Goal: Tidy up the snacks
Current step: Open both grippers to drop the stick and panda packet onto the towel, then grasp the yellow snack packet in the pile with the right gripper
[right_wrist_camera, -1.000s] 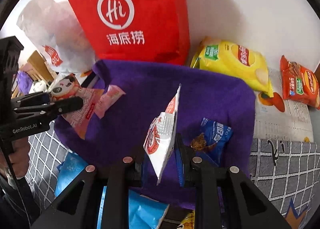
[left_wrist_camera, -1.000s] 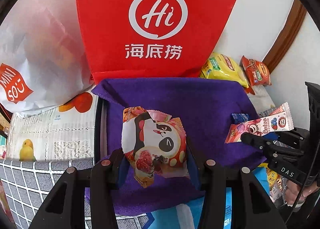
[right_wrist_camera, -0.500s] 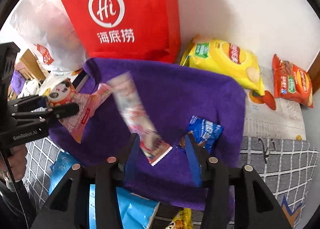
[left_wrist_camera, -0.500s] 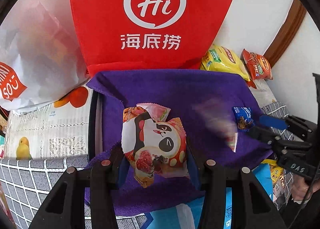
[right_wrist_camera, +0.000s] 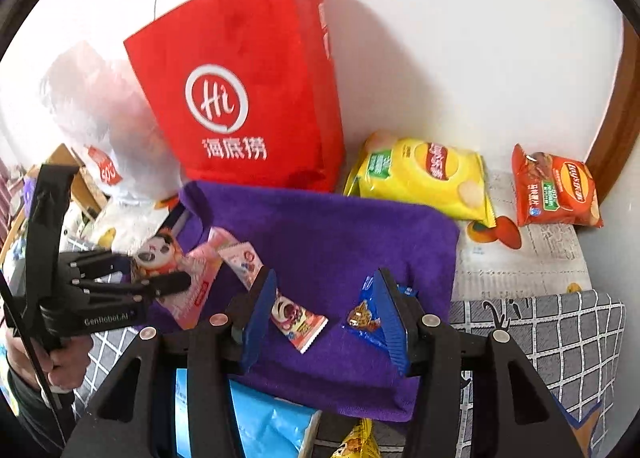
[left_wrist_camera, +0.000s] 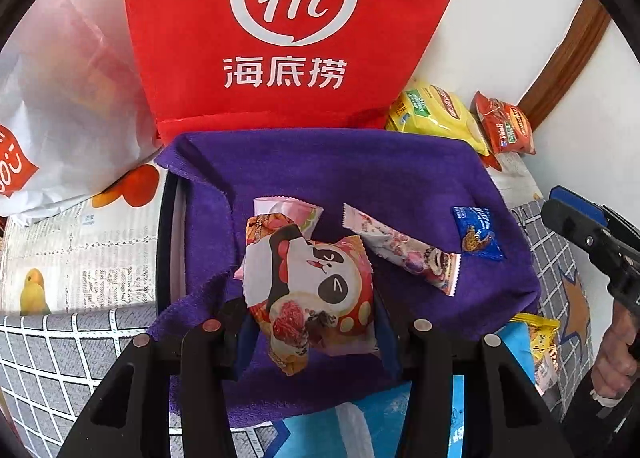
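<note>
1. The left gripper (left_wrist_camera: 310, 328) tilts steeply down over the purple cloth (left_wrist_camera: 360, 169). In the right wrist view it enters from the left edge (right_wrist_camera: 158, 276), with a person's hand (right_wrist_camera: 60, 362) wrapped round its handle.
2. Its jaws are clenched on the panda snack packet (left_wrist_camera: 316, 290), pinching both sides; the packet hangs above the cloth. A pink packet (left_wrist_camera: 288, 211) shows just behind it, touching or overlapping it; whether that one is also gripped I cannot tell.
3. The right gripper (right_wrist_camera: 324, 316) points down at a shallower slant over the near part of the cloth. The left wrist view shows its blue-padded tip (left_wrist_camera: 576, 213) at the right edge, with the holding hand (left_wrist_camera: 616, 358) below.
4. Its jaws are opening and grasp nothing. The long strawberry-bear snack packet (right_wrist_camera: 298, 320) lies released on the cloth, partly behind the left pad (right_wrist_camera: 260, 318); a small blue cookie packet (right_wrist_camera: 362, 318) lies partly behind the other pad.
5. Only the right wrist view shows the red Haidilao bag (right_wrist_camera: 248, 89) whole, handles included, and the yellow Lay's bag (right_wrist_camera: 424, 173) and orange Lay's bag (right_wrist_camera: 556, 189) clearly, lying beyond the cloth by the wall.
6. Only the left wrist view shows the panda packet's printed face and the bird-patterned paper (left_wrist_camera: 76, 254) left of the cloth.
</note>
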A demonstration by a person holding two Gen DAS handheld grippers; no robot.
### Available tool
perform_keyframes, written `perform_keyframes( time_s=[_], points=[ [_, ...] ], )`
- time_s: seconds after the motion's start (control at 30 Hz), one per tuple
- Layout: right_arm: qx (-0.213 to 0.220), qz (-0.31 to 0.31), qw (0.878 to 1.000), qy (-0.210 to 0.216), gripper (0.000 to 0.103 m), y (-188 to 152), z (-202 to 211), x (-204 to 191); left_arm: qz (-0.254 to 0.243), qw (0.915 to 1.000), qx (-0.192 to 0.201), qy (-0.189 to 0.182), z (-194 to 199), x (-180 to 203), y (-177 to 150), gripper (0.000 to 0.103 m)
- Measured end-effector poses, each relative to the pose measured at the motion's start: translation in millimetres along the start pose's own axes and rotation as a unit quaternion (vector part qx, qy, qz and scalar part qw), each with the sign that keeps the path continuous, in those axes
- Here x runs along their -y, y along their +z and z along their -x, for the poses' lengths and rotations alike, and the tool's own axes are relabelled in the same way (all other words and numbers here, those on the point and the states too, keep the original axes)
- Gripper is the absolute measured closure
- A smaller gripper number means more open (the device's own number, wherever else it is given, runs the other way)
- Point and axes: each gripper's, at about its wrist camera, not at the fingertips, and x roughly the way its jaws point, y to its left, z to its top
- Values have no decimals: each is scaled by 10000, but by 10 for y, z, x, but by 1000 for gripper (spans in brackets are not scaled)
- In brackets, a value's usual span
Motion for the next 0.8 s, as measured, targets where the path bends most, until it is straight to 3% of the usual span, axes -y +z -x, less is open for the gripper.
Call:
perform_keyframes(
  time_s=[0.2,0.3,0.53,0.67,0.8],
  points=[
    [-120,-226,9996,-145,53,-10,-73,123,-209,9991,275,238,147,57,19,37],
    [-90,-481,9985,-245,53,-7,-55,187,-150,9991,360,146,229,41,40,36],
    [539,-620,9944,-669,53,-51,293,272,-81,9989,454,-12,369,37,60,36],
    [206,-943,9946,-388,59,-214,414,449,-91,9988,460,-119,425,84,43,36],
    [48,-910,9937,-660,61,-513,557,490,-133,9985,479,-242,511,149,24,36]
  ],
)
